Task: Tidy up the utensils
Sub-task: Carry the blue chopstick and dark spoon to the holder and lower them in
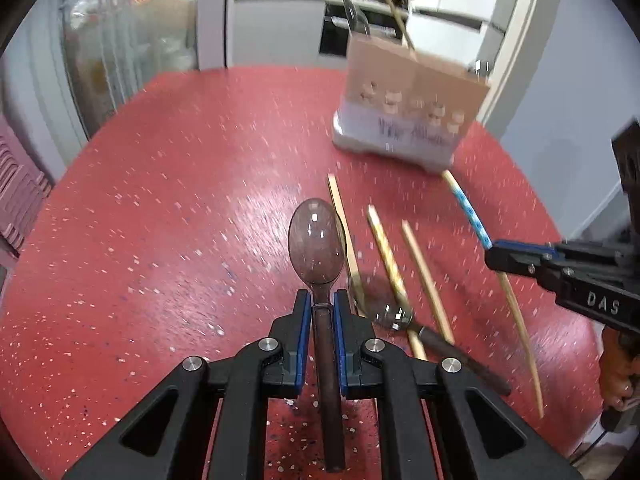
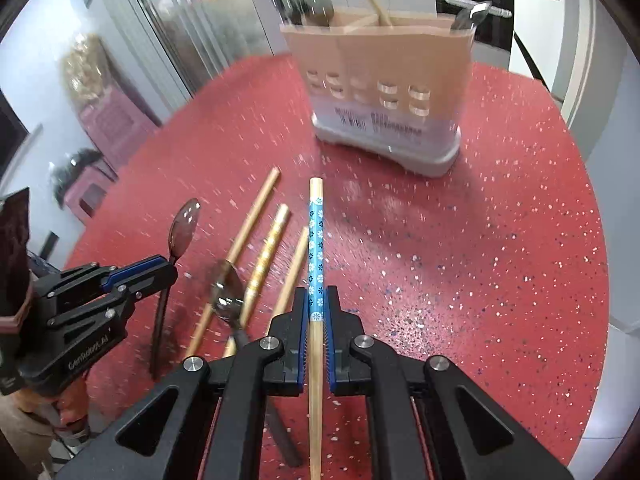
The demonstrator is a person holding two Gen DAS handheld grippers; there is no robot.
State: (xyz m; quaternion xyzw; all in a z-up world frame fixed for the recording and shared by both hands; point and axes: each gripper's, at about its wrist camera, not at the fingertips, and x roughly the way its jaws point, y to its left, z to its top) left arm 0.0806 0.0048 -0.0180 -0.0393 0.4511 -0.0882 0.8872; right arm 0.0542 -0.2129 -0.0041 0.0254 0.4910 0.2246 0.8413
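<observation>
My left gripper [image 1: 322, 300] is shut on the handle of a dark translucent spoon [image 1: 316, 240], whose bowl points away from me. In the right wrist view the same gripper [image 2: 162, 270] and spoon [image 2: 184, 224] show at the left. My right gripper [image 2: 316, 300] is shut on a chopstick with a blue flowered end [image 2: 316, 236]. From the left wrist it appears at the right edge [image 1: 498, 258], gripping the chopstick [image 1: 468, 212] at mid-length. A tan utensil holder on a white base [image 1: 408, 108] [image 2: 384, 80] stands at the far side, with spoons and one chopstick in it.
Three plain chopsticks [image 1: 390, 268] [image 2: 268, 256] lie side by side on the red speckled round table [image 1: 180, 220] [image 2: 480, 240]. A metal spoon with a dark handle [image 1: 394, 316] [image 2: 228, 300] lies across them. Glass doors and kitchen counters stand beyond the table.
</observation>
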